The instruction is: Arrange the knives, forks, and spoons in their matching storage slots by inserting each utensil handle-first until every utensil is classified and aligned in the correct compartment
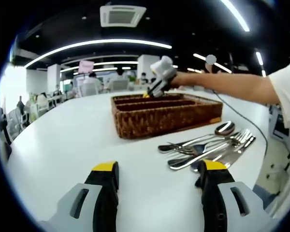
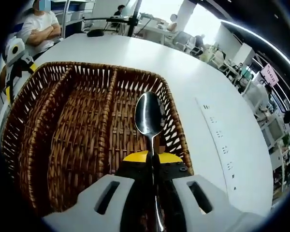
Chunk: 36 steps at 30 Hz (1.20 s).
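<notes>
Spoon (image 2: 149, 116) sits clamped in the right gripper (image 2: 152, 162), bowl forward over the basket (image 2: 63, 145) for slotting; left gripper (image 1: 157, 175) gapes apart, empty.

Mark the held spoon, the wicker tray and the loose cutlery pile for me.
spoon (image 2: 147, 115), right gripper view, on its bowl.
wicker tray (image 1: 157, 118), left gripper view, on its near wall.
cutlery pile (image 1: 210, 147), left gripper view, on the handles at its middle.

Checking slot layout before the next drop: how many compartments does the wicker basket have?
3 long side-by-side compartments in the wicker basket: left, middle, right, where the right claw holds a spoon.
</notes>
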{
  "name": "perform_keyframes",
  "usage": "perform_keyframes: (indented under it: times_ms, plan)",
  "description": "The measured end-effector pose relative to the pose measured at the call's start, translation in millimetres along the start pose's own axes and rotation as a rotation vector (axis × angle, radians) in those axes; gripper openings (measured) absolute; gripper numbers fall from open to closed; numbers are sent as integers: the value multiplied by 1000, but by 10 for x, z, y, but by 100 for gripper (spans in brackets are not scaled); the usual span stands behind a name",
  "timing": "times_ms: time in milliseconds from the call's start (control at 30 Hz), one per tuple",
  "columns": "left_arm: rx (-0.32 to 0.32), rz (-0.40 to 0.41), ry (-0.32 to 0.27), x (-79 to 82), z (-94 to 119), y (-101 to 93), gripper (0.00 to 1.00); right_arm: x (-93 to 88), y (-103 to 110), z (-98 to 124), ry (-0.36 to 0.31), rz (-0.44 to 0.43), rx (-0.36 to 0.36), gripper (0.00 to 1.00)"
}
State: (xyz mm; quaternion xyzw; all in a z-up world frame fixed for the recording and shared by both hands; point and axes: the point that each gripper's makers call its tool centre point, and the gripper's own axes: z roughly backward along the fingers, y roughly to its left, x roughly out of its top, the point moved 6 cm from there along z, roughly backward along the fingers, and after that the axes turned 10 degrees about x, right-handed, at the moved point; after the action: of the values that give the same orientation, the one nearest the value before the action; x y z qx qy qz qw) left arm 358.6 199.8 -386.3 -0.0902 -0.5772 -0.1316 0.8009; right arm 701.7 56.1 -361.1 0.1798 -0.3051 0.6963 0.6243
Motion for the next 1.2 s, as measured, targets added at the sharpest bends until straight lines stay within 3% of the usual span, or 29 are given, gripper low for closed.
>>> perform_keyframes:
  times_ms: [333,667,1133,1200]
  plan:
    - [3,0,-3,11,-34,-11,69,62,193,39,20,60,-5,4]
    - [6,-1,-3,25,-23,11,69,79,258,80,8,57,-37,7]
    - [0,-4,-8,54,-14,-23,69,123,442,176,-33,12,-52,16]
    - [1,-5,-11,61,0,-27,69,152,482,194,-68,-17,-53,17]
